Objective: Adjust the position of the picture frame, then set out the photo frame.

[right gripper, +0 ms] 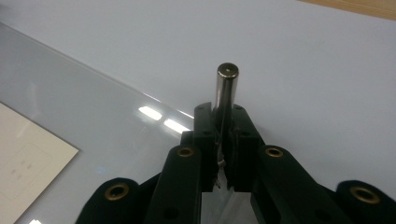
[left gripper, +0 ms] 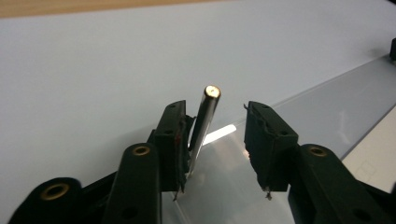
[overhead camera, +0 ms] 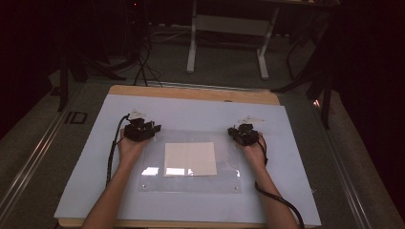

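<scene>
high view: a wooden table [overhead camera: 191,91] carries a pale blue sheet [overhead camera: 296,157], and on that sheet lies a clear acrylic plate [overhead camera: 191,183] with a cream paper square [overhead camera: 190,158] under or on its middle. the left gripper [overhead camera: 149,128] sits at the plate's far left corner, the right gripper [overhead camera: 237,132] at its far right corner, each held by a hand [overhead camera: 129,148] coming in from the bottom edge; cables trail back along both forearms. left gripper view: the jaws stand apart with a clear gap between them. a slim metal pin [left gripper: 204,122] stands tilted against the inner face of the left-hand jaw, its brass-coloured end uppermost; the other jaw is well clear of it. the pin's lower end meets the acrylic plate near the plate's edge. right gripper view: the jaws are closed together on a second metal pin [right gripper: 226,91], which stands upright between the fingertips with its flat end up. the plate edge runs just beside this pin, with the paper square at lower left.
</scene>
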Tool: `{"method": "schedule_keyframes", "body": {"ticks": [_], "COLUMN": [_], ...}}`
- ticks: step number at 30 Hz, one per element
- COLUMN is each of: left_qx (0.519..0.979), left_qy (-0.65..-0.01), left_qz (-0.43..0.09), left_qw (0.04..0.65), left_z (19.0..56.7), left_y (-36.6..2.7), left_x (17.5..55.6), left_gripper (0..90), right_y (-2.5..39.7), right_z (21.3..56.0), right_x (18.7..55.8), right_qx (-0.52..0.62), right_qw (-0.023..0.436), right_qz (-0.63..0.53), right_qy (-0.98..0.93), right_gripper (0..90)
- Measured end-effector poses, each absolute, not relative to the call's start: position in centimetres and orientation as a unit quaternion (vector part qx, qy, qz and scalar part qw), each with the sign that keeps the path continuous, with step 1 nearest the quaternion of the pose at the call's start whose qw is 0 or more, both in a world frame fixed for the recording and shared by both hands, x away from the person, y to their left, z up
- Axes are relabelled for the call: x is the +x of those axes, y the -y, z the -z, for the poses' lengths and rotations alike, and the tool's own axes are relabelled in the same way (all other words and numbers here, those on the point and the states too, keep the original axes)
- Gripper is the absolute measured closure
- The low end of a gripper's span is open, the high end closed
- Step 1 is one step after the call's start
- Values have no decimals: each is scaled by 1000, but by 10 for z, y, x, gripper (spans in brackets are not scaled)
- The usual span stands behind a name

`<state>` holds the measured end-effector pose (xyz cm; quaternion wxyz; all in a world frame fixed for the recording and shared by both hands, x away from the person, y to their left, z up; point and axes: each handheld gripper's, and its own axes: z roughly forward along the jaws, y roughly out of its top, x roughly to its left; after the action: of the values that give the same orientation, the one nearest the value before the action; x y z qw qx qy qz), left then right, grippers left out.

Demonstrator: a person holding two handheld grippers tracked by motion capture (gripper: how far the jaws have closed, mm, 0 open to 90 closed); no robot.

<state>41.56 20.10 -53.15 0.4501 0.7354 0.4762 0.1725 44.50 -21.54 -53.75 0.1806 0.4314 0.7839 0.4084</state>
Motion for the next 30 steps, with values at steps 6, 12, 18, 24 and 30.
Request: {"method": "schedule_keyframes", "body": {"ticks": [6,12,18,24,30], "left_qx": [726,721,720,717,720], "left_qy": [-471,-468,-470,-459,-462], "left_qz": [-173,-176,-178,-189,-193], "left_qw": [471,480,479,488,481], "left_z": [531,529,527,524,525], "left_y": [-207,-216,-220,-221,-224], "left_x": [405,400,397,396,395], "left_gripper": [556,523,496,520,570], "right_y": [215,214,217,220,222], "right_z": [538,537,536,534,526], "right_x": [445,444,439,432,430], "right_qx": [432,434,426,412,409], "right_qw": [182,185,205,211,227], "right_qz": [-408,-404,-407,-424,-446], "right_qy": [-784,-784,-782,-778,-763], "right_gripper": [841,820,660,664,733]}}
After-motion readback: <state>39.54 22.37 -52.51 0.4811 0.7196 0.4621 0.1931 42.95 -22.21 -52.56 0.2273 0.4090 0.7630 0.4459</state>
